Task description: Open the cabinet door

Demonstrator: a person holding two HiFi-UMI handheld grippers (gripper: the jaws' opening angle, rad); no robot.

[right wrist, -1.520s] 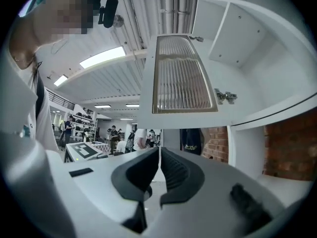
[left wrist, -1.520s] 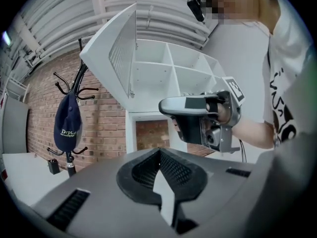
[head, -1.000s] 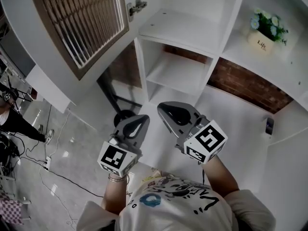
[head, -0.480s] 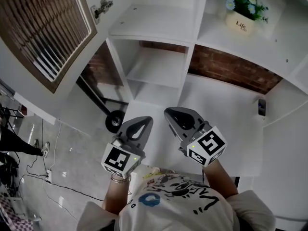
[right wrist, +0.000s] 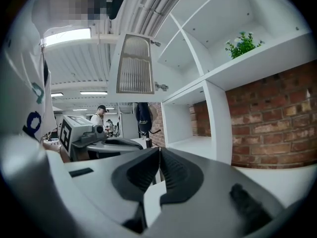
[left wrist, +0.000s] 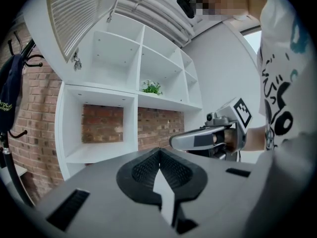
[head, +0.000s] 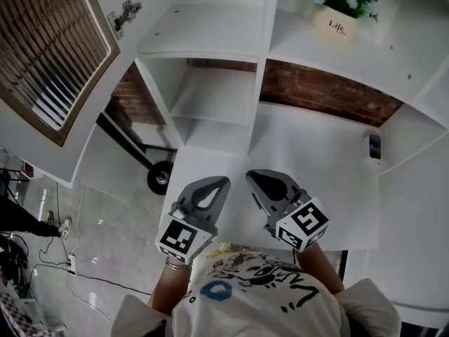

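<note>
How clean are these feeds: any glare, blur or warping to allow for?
Head view: even light, no blur on the white open-shelf cabinet. Left gripper view: heavy fisheye, dark corners, grey left gripper soft up close. Right gripper view: bright ceiling light panel glares; straight lines bow.

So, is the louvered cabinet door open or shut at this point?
Open: the louvered cabinet door is swung clear of the shelf unit, its hinge exposed.
</note>
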